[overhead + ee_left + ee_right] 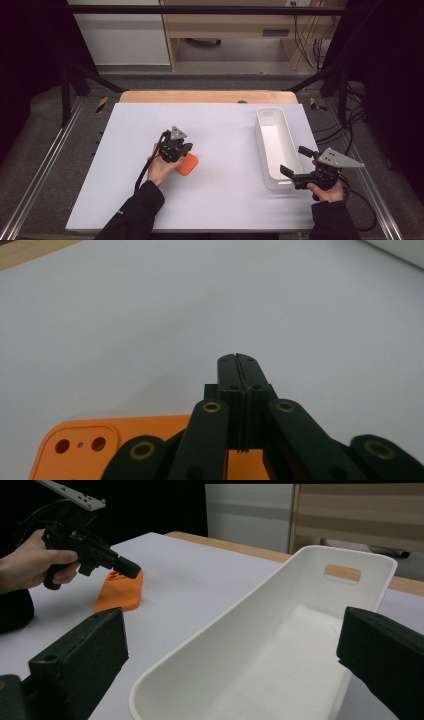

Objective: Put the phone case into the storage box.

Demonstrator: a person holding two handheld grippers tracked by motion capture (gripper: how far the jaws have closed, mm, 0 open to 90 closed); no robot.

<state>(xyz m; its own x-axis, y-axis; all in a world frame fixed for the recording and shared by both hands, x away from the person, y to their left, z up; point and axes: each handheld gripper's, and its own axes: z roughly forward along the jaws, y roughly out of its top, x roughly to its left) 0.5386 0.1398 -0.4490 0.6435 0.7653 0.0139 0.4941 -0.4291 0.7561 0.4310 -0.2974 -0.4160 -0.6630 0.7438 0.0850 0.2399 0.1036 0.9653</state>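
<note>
The orange phone case point(187, 164), judged light, thin and flexible, suits an edge pinch; left gripper point(240, 360) pressed together above it, right gripper point(230, 645) spread around the white tray point(260, 610).

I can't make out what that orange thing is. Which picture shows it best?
The left gripper view: the orange phone case is close, with its camera cutout and holes plain, though the gripper partly covers it. The high view shows an orange patch beside the left gripper; the right gripper view shows it side-on and far off.
</note>
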